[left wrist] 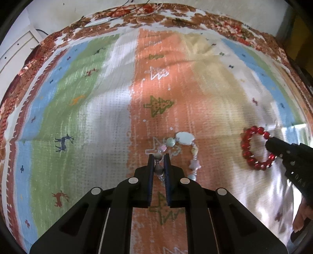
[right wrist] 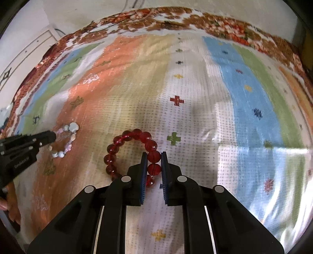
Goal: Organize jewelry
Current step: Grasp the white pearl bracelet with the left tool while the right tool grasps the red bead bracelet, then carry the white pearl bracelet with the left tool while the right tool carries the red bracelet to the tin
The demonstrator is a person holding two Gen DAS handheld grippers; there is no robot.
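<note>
A pastel bead bracelet (left wrist: 184, 139) with a white oval stone and star beads lies on the striped patterned cloth (left wrist: 97, 117). My left gripper (left wrist: 158, 157) is shut on its near beads. A red glass bead bracelet (right wrist: 127, 136) lies to the right on the pale stripe. My right gripper (right wrist: 153, 156) is shut on its beads. In the left wrist view the red bracelet (left wrist: 246, 146) shows at right with the right gripper (left wrist: 271, 141) on it. In the right wrist view the pastel bracelet (right wrist: 71, 130) shows at left with the left gripper (right wrist: 52, 137) on it.
The cloth (right wrist: 234, 97) has a brown floral border (left wrist: 156, 15) at the far edge. A white wall and panel (left wrist: 17, 48) stand behind at left. A person's hand (left wrist: 302, 216) shows at the right edge.
</note>
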